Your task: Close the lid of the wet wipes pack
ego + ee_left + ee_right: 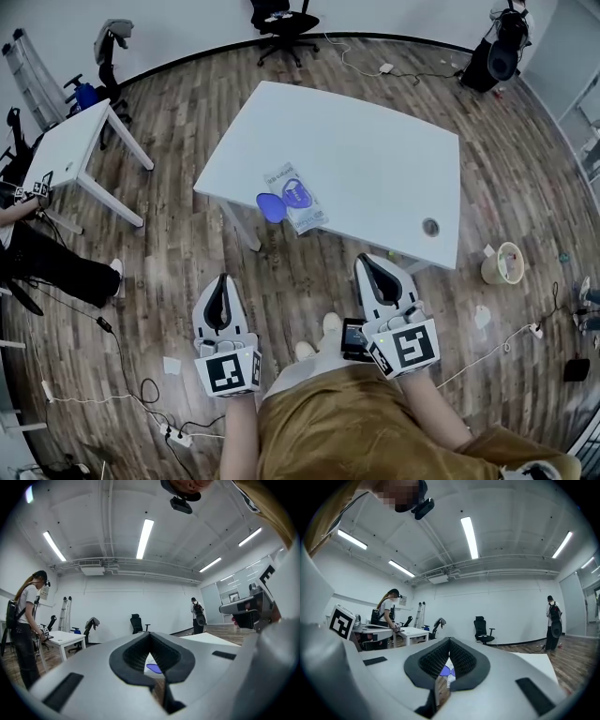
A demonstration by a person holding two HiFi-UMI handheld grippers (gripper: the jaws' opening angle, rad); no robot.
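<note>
A wood floor fills the head view, with a white desk (375, 159) at upper centre. The wet wipes pack (298, 199) lies by the desk's lower-left edge, its blue lid (270, 206) flipped open to the left. Well below it, the left hand-held gripper (223, 279) and right hand-held gripper (366, 260) are both closed and empty. Only the gripper views show the ceiling strip lights (469, 536).

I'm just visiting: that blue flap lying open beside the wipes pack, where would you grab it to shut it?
The lid lies folded open to the left of the wet wipes pack, hinged where they meet. Grip its free rounded rim, farthest from the pack, coming from the left, probably with the left gripper, so it can swing over.
</note>
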